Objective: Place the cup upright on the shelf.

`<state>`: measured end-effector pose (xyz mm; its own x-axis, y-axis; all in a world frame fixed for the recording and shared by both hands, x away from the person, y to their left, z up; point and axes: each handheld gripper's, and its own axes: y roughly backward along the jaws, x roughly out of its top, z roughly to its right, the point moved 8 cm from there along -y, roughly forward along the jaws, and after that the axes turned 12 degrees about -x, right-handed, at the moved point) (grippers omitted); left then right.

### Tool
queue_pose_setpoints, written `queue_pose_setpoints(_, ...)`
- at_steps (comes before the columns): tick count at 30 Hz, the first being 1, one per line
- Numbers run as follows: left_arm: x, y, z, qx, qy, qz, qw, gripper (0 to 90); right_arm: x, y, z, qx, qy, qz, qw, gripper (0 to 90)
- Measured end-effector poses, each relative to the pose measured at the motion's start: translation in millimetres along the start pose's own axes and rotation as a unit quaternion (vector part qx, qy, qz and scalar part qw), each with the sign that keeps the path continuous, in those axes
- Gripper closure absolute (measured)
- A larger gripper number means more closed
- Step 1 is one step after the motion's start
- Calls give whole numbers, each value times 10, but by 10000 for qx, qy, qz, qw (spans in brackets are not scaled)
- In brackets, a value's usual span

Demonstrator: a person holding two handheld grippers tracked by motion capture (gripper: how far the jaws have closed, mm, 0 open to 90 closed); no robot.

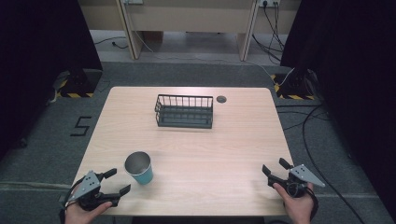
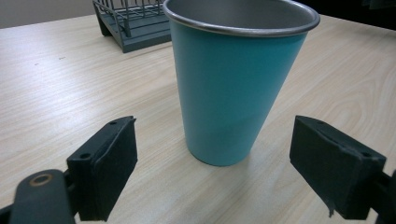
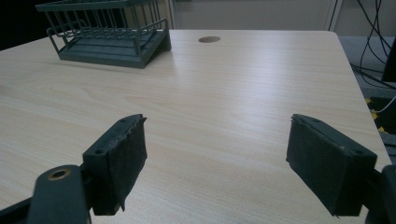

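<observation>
Bare table (image 1: pixel 224 154) all round; only the rack (image 1: pixel 184 111) (far side) obstructs.

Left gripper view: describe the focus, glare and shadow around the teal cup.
Left gripper view: the teal cup is sharp, with a soft sheen along its metal rim and a faint shadow at its base; the wire basket behind is slightly soft. High view: even, dim lighting on the table.

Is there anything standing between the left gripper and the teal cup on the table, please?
Nothing visible does. The left gripper is open, and the teal cup stands upright just ahead of it with bare table in between. The wire rack sits farther back, behind the cup.
</observation>
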<state>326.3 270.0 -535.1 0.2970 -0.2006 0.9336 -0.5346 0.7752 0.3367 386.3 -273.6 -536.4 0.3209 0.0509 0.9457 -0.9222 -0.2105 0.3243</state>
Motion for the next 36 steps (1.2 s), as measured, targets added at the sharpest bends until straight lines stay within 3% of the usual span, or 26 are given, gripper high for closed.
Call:
queue_pose_setpoints(5, 18, -73, 20, -83, -30, -25, 10000, 145, 0, 0, 2, -2, 13, 0, 10000, 205)
queue_pose_setpoints(11, 86, -166, 34, -145, 36, 113, 9998, 145, -4, -9, -6, 11, 8, -52, 10000, 200)
queue_pose_setpoints(26, 115, -374, 27, -320, 99, 7, 9994, 145, -7, -8, -13, 20, 12, -70, 10000, 197)
queue_pose_setpoints(36, 186, -458, 8, -326, 60, 68, 9994, 144, -7, -6, -14, 16, 6, -63, 10000, 197)
